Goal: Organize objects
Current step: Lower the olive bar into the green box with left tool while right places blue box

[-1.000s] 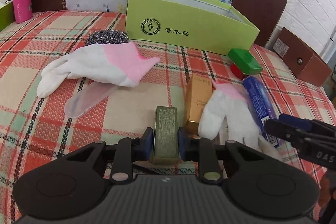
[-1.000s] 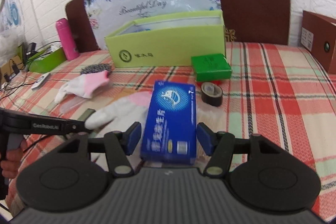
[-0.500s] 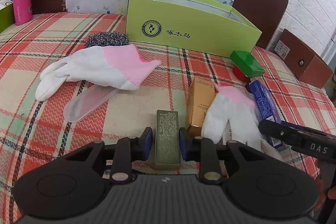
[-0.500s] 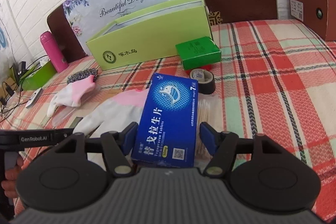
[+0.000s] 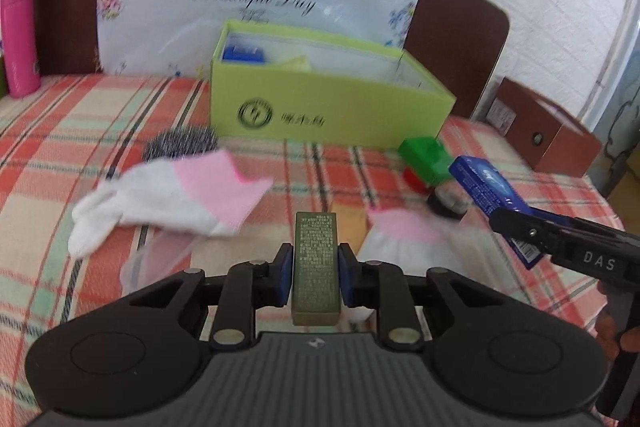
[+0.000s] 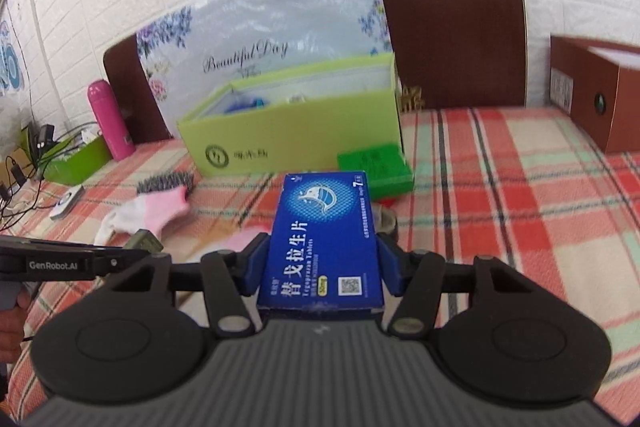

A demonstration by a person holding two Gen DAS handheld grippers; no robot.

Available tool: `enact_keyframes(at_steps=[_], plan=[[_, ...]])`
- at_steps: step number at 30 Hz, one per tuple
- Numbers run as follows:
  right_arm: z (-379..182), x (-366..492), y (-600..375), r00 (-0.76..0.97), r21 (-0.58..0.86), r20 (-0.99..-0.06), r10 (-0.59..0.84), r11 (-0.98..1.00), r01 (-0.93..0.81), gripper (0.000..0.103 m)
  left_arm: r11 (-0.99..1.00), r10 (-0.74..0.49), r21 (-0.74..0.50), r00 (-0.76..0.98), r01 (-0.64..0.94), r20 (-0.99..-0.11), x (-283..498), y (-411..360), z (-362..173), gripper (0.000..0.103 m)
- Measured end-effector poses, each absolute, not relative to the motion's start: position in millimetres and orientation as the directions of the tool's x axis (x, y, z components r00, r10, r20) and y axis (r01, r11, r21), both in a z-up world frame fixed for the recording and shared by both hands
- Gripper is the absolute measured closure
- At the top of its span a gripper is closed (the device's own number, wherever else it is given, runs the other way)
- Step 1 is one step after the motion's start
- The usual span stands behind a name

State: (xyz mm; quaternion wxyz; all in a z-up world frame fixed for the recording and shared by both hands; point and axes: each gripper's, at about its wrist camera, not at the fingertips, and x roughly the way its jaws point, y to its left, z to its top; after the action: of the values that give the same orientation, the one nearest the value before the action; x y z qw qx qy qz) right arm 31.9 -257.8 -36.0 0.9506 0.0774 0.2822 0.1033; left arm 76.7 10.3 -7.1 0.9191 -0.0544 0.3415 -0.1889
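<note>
Both tongs are loaded and lifted off the plaid tabletop [image 6: 520,187], the left tongs [image 5: 315,269] pinching an olive carton [image 5: 316,267] and the right tongs [image 6: 320,267] a blue tablet box [image 6: 324,243], probably bound for the open green box [image 5: 320,107] beyond.

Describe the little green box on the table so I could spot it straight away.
Find the big lime-green open box at the back of the plaid tablecloth. Beside its right front corner lies the small green box, flat, closed and darker than the lime one.
</note>
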Motion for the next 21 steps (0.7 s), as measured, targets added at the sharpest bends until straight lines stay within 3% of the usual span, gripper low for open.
enact_keyframes(at_steps=[11,21], plan=[[7.2,87.1,-243.4,0.87,0.14,-0.414,0.268,0.963,-0.23,0.047,0.911,-0.411,-0.208,0.765,0.356,-0.496,126.3,-8.1,49.6,0.079],[21.1,177.4,-214.3,0.888,0.056,-0.385,0.251,0.967,-0.249,0.047,0.924,-0.383,-0.205,0.792,0.324,-0.475,216.2,-14.4,76.2,0.079]])
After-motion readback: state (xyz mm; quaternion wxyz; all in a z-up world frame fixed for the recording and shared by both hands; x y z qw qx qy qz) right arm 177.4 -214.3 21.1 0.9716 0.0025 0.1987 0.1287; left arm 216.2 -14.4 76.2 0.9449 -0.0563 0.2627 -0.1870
